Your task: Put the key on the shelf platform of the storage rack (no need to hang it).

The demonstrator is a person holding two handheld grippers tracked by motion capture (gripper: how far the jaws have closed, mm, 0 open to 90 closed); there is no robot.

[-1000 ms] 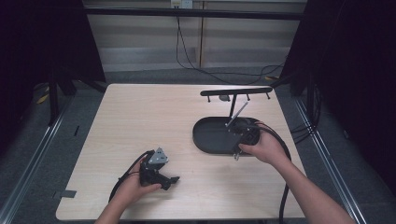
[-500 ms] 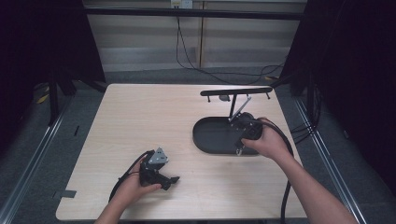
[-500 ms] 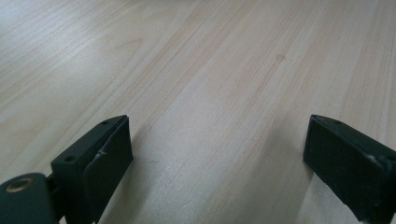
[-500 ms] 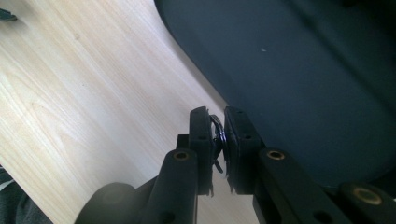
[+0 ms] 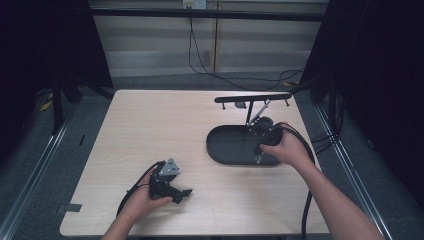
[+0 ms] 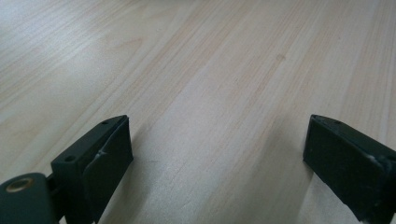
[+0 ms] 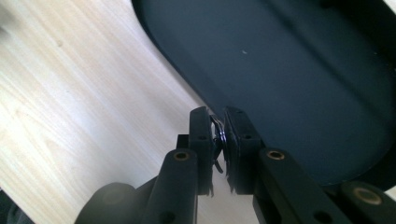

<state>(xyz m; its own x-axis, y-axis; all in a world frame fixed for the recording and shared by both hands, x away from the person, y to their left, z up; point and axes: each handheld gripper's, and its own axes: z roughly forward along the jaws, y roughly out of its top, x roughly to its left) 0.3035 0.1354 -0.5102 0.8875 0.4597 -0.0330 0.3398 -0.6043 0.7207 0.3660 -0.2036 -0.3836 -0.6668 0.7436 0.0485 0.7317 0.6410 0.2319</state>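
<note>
A black oval tray [image 5: 225, 145] lies right of the table's middle; in the right gripper view its dark floor [image 7: 289, 70] shows large and close. A slanted post [image 5: 253, 116] rises from the tray and carries a black crossbar [image 5: 252, 98]. My right gripper [image 5: 257, 159] hangs at the tray's near rim, its jaws pointing down. The right gripper [image 7: 218, 117] is shut on a small thin dark piece [image 7: 219, 136] with a glint of metal; I cannot tell what it is. My left gripper [image 5: 182, 195] rests near the table's front left. The left gripper [image 6: 219, 154] is open, with bare wood between its jaws.
The pale wooden table [image 5: 150, 130] has bare room at left and middle. Small bits hang under the crossbar's ends [image 5: 287, 102]. Cables [image 5: 305, 210] trail off the front edge by my right forearm. Dark floor and metal rails [image 5: 30, 170] surround the table.
My right hand and gripper have drifted a little right and away from me, from just off the tray's front edge to its near rim. The left gripper has stayed put.
</note>
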